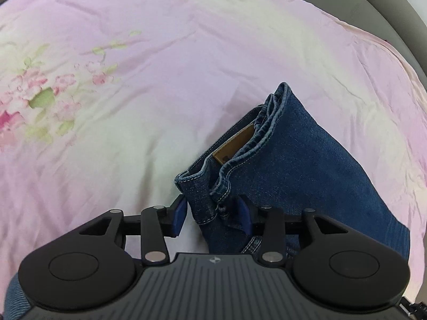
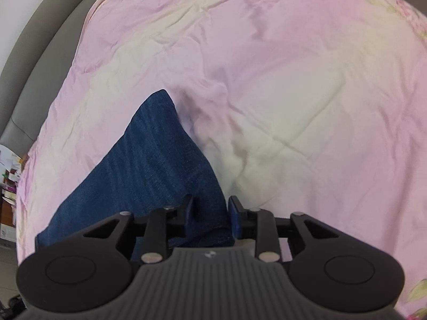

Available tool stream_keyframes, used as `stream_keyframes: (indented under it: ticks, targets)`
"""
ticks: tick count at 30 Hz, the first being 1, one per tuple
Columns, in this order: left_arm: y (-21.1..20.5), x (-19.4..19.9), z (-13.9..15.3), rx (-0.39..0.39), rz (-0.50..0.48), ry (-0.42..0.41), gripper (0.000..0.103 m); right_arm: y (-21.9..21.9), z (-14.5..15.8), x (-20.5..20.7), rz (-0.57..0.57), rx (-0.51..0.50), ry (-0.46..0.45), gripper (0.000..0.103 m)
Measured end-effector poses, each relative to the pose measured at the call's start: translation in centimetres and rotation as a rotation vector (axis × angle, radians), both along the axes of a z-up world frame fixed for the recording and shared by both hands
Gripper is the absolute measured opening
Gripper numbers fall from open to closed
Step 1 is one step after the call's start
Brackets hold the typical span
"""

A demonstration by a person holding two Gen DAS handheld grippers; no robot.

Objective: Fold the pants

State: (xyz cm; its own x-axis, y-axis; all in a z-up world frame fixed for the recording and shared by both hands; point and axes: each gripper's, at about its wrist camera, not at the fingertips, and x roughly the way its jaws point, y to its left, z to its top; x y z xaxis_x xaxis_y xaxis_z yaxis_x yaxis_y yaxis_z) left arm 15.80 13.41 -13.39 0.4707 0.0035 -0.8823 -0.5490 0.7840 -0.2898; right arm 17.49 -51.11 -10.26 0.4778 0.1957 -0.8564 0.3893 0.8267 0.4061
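Denim pants [image 1: 307,165] run under both half-open tongs [image 1: 212,213] [image 2: 210,214], grip unclear.

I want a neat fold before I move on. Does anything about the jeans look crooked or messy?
Slightly. In the left wrist view the leg hems are bunched and lie askew over the waistband, partly covering the leather patch. The bed sheet is wrinkled. Nothing looks damaged or spilled.

A: Counts? Pants?
B: One pair of jeans [image 1: 307,165], folded; one tan patch [image 1: 234,144] on it.
A: Grippers?
B: Two; left gripper [image 1: 212,213], right gripper [image 2: 210,217]; two fingers [image 1: 178,214] each.
A: Bedding?
B: One pink floral sheet [image 1: 160,80].
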Motion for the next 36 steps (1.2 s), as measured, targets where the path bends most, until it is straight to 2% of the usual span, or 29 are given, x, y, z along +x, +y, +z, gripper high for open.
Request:
stream_keyframes:
  ticks: [2, 4, 9, 11, 15, 19, 21, 23, 26, 29, 33, 36]
  targets:
    - [-1.2, -0.6, 1.9, 0.079, -0.046, -0.042, 0.047, 0.0, 1.0, -0.1, 0.043, -0.069, -0.027, 0.037]
    - [-2.4, -0.8, 3.8, 0.13, -0.086, -0.092, 0.046, -0.2, 2.0, -0.5, 0.069, -0.099, -0.055, 0.039]
    - [-6.5, 1.0, 7.2, 0.116, -0.307, -0.217, 0.046, -0.2, 3.3, -0.3, 0.141, -0.097, -0.089, 0.043]
    - [-8.5, 1.9, 8.2, 0.136, -0.408, -0.265, 0.046, 0.1, 3.7, 0.2, 0.178, -0.096, -0.098, 0.046]
    - [-12.7, 4.6, 8.4, 0.196, -0.618, -0.296, 0.045, 0.9, 4.3, 1.4, 0.27, -0.104, -0.115, 0.052]
    - [-16.5, 7.4, 7.6, 0.22, -0.837, -0.31, 0.043, 1.4, 4.3, 3.0, 0.325, -0.106, -0.11, 0.052]
    - [-18.2, 8.5, 6.6, 0.245, -0.945, -0.306, 0.036, 1.6, 4.0, 3.9, 0.35, -0.114, -0.098, 0.051]
    - [-19.4, 10.2, 5.2, 0.278, -1.02, -0.265, 0.031, 1.8, 3.5, 4.8, 0.391, -0.127, -0.093, 0.049]
    - [-20.8, 12.3, 3.0, 0.304, -1.1, -0.226, 0.03, 2.1, 2.5, 6.3, 0.448, -0.169, -0.082, 0.045]
    - [-21.8, 14.1, 0.7, 0.315, -1.147, -0.205, 0.028, 1.5, 1.1, 7.8, 0.458, -0.152, -0.071, 0.045]
    - [-23.3, 16.1, -1.4, 0.337, -1.209, -0.202, 0.028, -0.3, -1.5, 9.5, 0.414, -0.056, -0.036, 0.044]
    - [-24.8, 17.9, -2.9, 0.374, -1.254, -0.172, 0.028, -1.6, -3.3, 10.1, 0.388, 0.062, -0.019, 0.042]
